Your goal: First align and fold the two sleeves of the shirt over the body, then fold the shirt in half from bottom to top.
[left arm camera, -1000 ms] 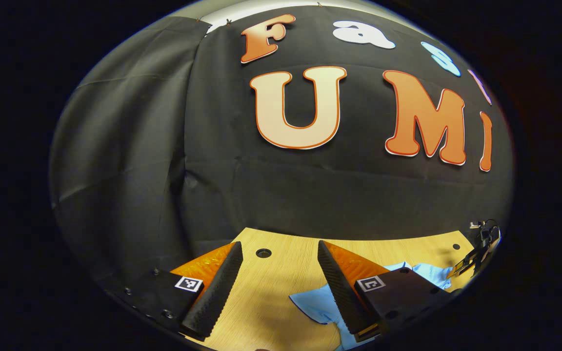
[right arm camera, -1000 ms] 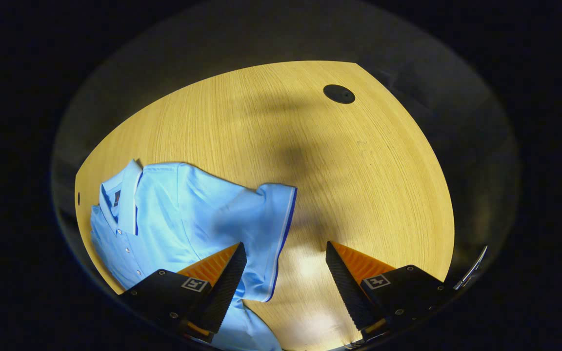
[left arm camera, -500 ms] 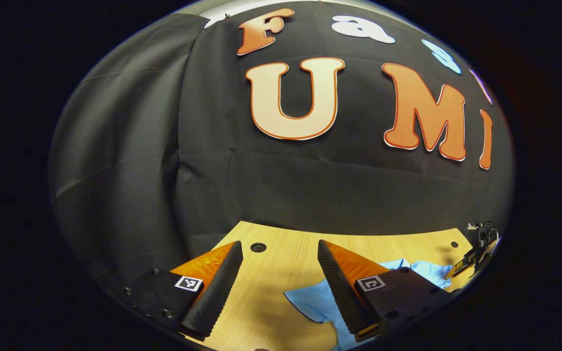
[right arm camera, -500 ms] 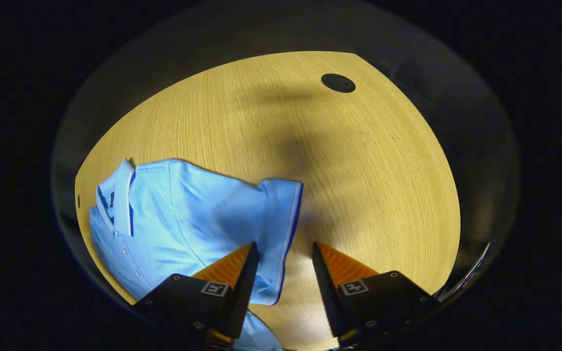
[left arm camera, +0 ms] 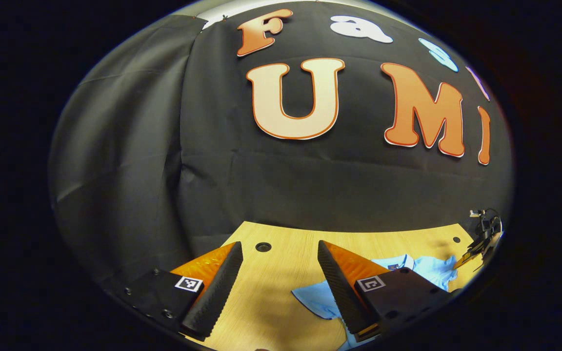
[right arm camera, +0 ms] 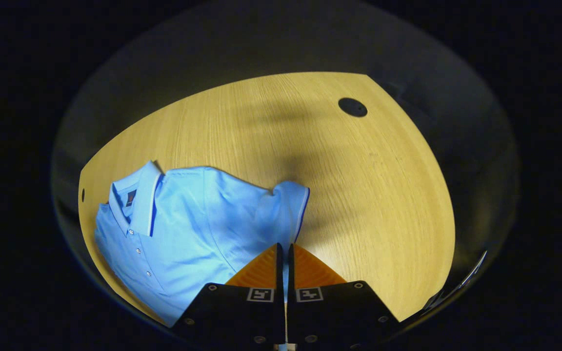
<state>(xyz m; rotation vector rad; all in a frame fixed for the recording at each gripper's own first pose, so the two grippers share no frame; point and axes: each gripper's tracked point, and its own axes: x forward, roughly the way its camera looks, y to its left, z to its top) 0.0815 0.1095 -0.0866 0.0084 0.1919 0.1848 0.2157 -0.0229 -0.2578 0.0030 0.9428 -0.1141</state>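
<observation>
Pinching sleeve, right tool; left tool agape.

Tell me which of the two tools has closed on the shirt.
The right tool: its fingers are pinched together on the sleeve hem of the blue shirt. The left tool is spread wide above the table, holding nothing.

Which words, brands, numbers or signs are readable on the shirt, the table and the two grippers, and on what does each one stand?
Readable text: none.
Neck label inside the collar of the shirt: too small to read.
Square markers on the right gripper: black-and-white patterns, no words.
Square markers on the left gripper: patterns too, no words.
Table: bare wood, no writing.
</observation>
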